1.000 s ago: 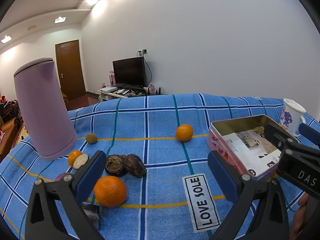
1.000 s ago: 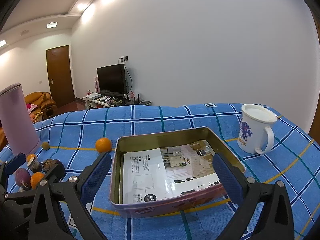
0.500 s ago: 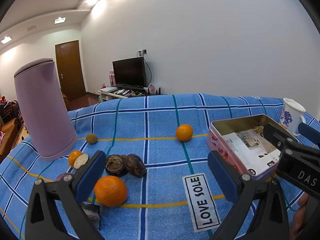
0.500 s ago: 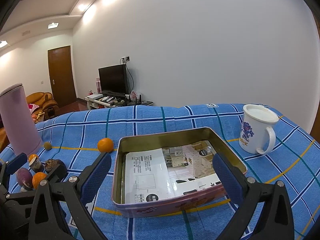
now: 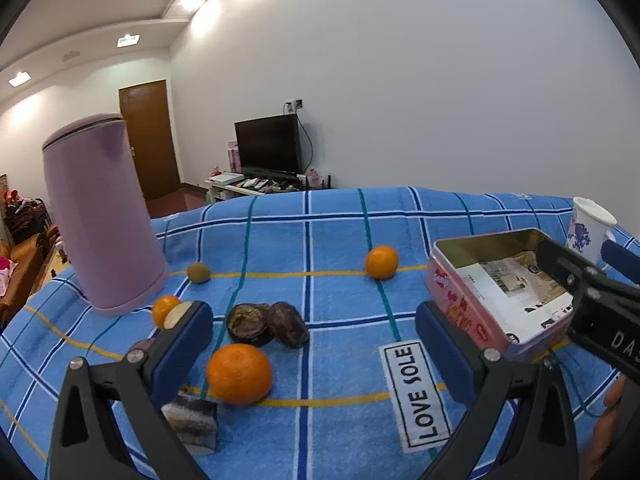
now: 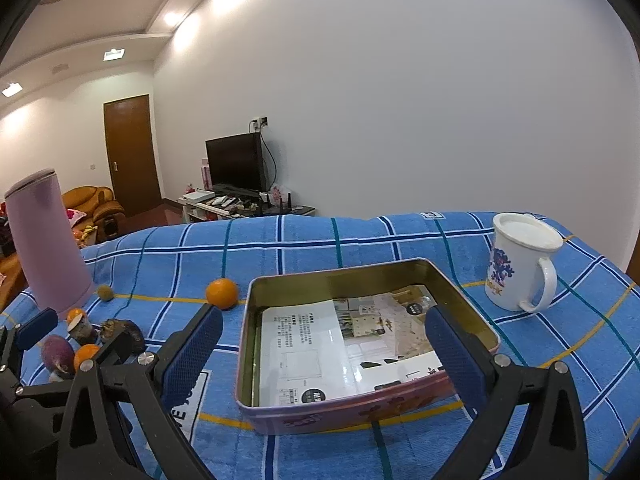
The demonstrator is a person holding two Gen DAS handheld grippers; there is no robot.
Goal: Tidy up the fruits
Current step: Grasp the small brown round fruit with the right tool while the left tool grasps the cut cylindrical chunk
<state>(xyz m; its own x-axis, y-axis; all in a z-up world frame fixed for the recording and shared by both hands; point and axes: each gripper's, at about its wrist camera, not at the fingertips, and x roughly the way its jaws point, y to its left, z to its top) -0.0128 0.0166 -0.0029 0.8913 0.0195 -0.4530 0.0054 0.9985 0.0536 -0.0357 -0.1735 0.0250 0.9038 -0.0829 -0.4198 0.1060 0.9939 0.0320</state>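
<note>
In the left wrist view my left gripper (image 5: pixel 316 336) is open and empty above the blue cloth. A large orange (image 5: pixel 239 374) lies just inside its left finger, with two dark wrinkled fruits (image 5: pixel 266 323) behind it. A small orange (image 5: pixel 165 309) and a small green fruit (image 5: pixel 198 272) lie near the jug; another orange (image 5: pixel 381 262) lies farther back. In the right wrist view my right gripper (image 6: pixel 320 348) is open and empty over the near edge of an open pink tin (image 6: pixel 472 312) lined with printed paper. A purple fruit (image 6: pixel 58 354) lies far left.
A tall lilac jug (image 5: pixel 102 212) stands at the left. A white enamel mug (image 6: pixel 520 264) stands right of the tin. A "LOVE SOLE" label (image 5: pixel 416 392) is sewn on the checked cloth (image 5: pixel 320 236). A dark striped block (image 5: pixel 194 426) lies by the left finger.
Both grippers have drifted only slightly; the right view has shifted a little toward the tin. Nothing was taken hold of or let go.
</note>
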